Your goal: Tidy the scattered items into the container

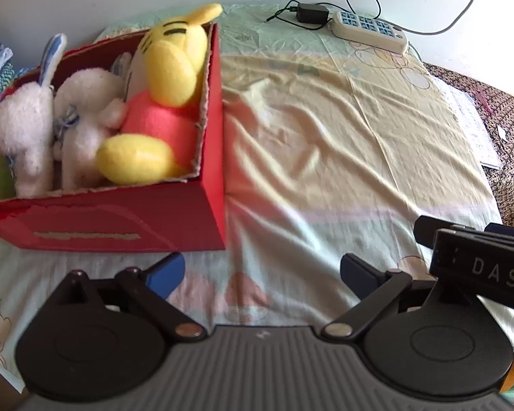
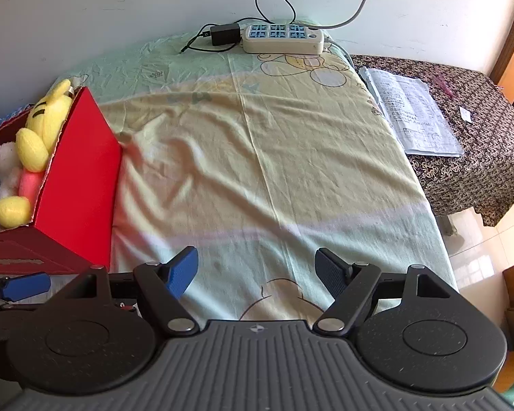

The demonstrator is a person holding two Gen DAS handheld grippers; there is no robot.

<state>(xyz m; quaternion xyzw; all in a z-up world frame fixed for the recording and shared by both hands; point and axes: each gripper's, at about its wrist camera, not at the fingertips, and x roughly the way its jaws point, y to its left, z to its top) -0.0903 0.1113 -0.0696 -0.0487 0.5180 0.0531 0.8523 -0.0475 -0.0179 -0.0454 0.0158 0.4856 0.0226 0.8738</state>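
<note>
Hovering spread and empty, the left gripper [image 1: 262, 272] and right gripper [image 2: 257, 270] are risking nudging the red cardboard box [image 1: 126, 219], where the yellow-and-red plush bear [image 1: 161, 102] is sitting proud of the rim and could tumble out.

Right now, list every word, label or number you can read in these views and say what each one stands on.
"DAS": white letters on the black body of the right gripper, cut off at the picture's edge.
Printed sheets of paper on the patterned cloth: text too small to read.
Small mark on the bedsheet near the wall: too blurred to read.
Strip on the front of the red box: nothing legible.
</note>
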